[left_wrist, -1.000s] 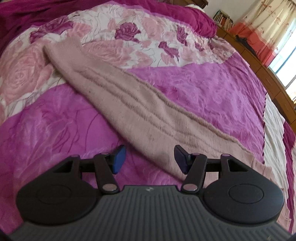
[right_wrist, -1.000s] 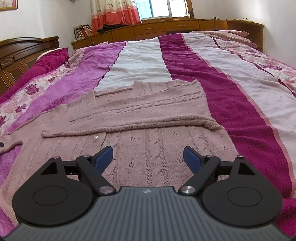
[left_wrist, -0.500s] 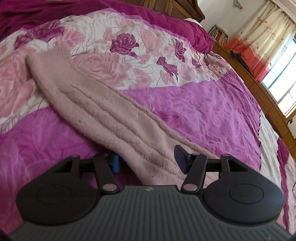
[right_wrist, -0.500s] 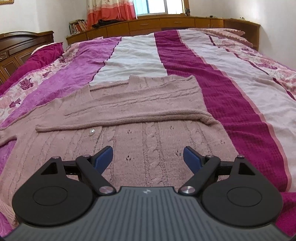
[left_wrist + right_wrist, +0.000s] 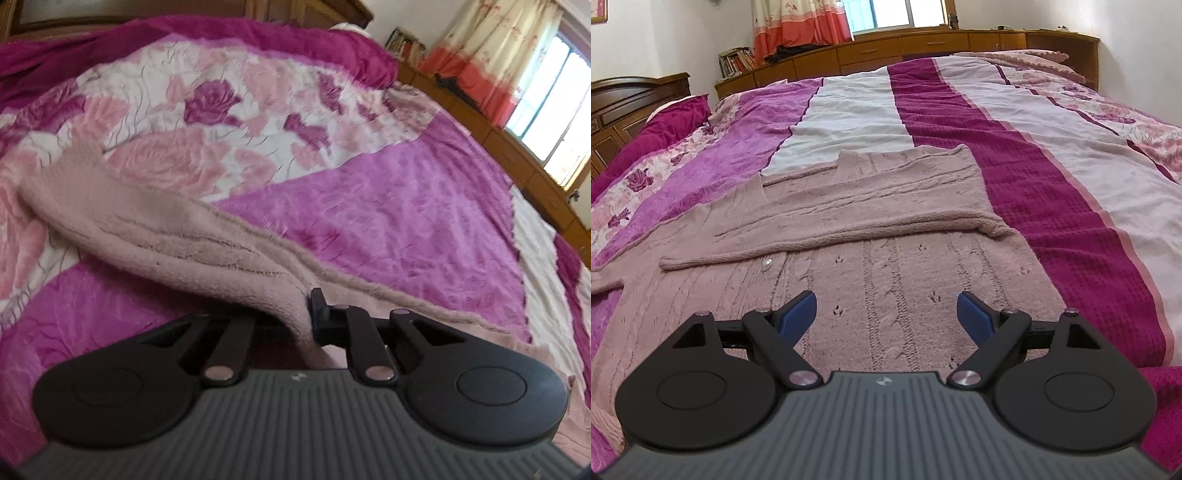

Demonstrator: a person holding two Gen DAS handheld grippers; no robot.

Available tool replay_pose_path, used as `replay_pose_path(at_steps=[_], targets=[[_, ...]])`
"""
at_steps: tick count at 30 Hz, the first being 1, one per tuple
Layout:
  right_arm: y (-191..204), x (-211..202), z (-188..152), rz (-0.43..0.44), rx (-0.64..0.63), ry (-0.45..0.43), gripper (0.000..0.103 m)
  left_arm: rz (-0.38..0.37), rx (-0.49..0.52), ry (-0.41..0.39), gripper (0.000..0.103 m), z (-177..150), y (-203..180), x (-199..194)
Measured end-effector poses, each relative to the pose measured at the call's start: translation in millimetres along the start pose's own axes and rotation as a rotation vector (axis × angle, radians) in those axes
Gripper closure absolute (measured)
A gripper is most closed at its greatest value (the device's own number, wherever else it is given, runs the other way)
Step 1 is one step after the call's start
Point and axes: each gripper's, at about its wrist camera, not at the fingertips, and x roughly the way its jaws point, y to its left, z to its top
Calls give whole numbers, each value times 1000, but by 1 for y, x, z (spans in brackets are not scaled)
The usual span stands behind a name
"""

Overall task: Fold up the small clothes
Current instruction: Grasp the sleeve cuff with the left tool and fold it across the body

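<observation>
Pink knitted sweater (image 5: 886,266) lay spread flat across the middle of the bed (image 5: 1052,177), its body toward the near edge and its collar toward the far side under the window. One sleeve (image 5: 849,225) was already laid crosswise over the chest, which judged the fold as begun but unfinished. Left tongs (image 5: 295,321) were closed tight on the other sleeve (image 5: 177,236), pinching a ridge of knit that rose off the cover while its cuff end rested on the floral band near the headboard edge; the hold probably served to carry this sleeve across the body. Right tongs (image 5: 886,317) were spread wide and held nothing, poised over the lower body, likely ready to steady the cloth
</observation>
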Motion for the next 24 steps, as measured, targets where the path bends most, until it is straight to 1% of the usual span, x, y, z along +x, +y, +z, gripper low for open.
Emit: replay_pose_path(at_steps=[4,9,14,19,24], targets=[[-2,1,-1,5,11,3,15,-46,27,-36,92,5,-11,-19],[-3,0,-2,15,29,-9,15,-121,63,-82,92,15,-38,-42],[-6,-4,-1,21,47,-20,15,-226,72,-88,93,18,-68,-60],[-13,-6,-2,26,72,-29,15,-256,132,-94,93,11,-102,-71],[-17,-7,-2,35,88,-40,15,-268,187,-74,93,-1,-134,-76]])
